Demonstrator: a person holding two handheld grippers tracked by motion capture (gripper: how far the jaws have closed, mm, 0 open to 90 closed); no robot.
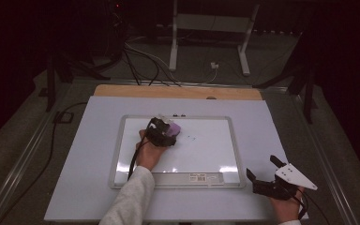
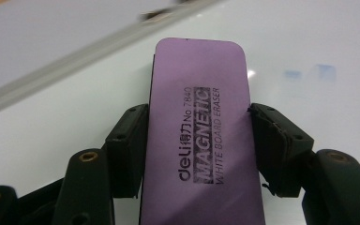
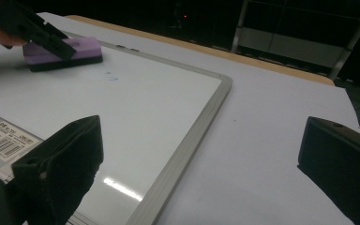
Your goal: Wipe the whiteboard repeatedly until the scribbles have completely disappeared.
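A purple whiteboard eraser [image 2: 199, 126] lies flat on the whiteboard [image 1: 201, 150], and my left gripper [image 2: 197, 140] is shut on its two long sides. In the high view that left gripper [image 1: 163, 131] and the eraser [image 1: 173, 128] sit at the board's upper left part. A faint blue mark [image 2: 309, 73] stays on the board just right of the eraser; the same mark [image 1: 193, 138] shows in the high view. My right gripper [image 1: 262, 168] rests off the board at the front right, jaws wide open with nothing between them. From the right gripper view the eraser [image 3: 75, 50] is far left.
The whiteboard's grey frame [image 3: 187, 145] lies on a white table sheet [image 1: 267, 126] over a wooden tabletop [image 1: 122, 90]. A barcode label [image 1: 200, 177] is on the board's near edge. Cables [image 1: 140, 65] and a white stand [image 1: 211, 28] lie on the floor beyond.
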